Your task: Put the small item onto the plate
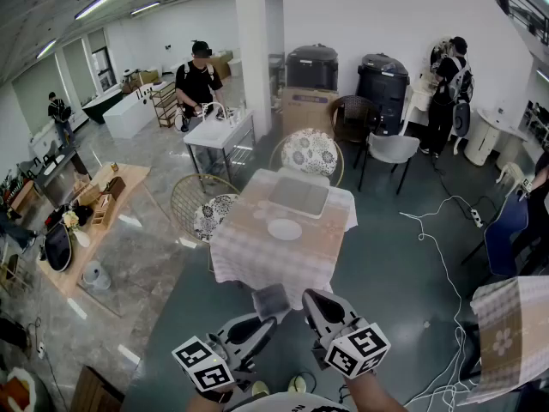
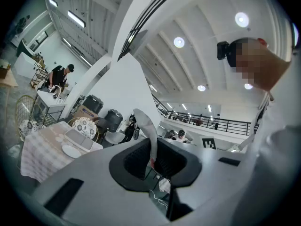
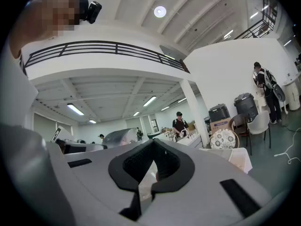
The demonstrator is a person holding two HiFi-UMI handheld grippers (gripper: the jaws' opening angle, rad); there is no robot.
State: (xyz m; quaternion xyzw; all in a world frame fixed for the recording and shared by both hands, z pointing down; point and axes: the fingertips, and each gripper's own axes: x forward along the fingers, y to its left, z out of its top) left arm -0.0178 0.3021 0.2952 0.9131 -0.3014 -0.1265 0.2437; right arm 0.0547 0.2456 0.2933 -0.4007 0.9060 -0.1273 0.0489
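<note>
A white plate (image 1: 284, 228) lies on the checked-cloth table (image 1: 249, 251) some way ahead of me; the left gripper view also catches the plate (image 2: 71, 150). Both grippers are held close to my body, well short of the table. My left gripper (image 1: 268, 318) is shut on a small thin grey item (image 1: 271, 299). In the left gripper view the item (image 2: 143, 124) sticks up out of the gripper (image 2: 153, 159), with a red bit at the pinch. My right gripper (image 1: 310, 299) is beside it, jaws together and holding nothing. The right gripper view shows that gripper (image 3: 149, 175) and the grey item (image 3: 117, 138) at its left.
A grey mat (image 1: 298, 196) lies on the table behind the plate. Two chairs with floral cushions (image 1: 310, 151) (image 1: 213, 213) stand at its far and left sides. A second checked table (image 1: 510, 333) is at my right. Cables (image 1: 437, 221) trail over the floor. People stand farther back.
</note>
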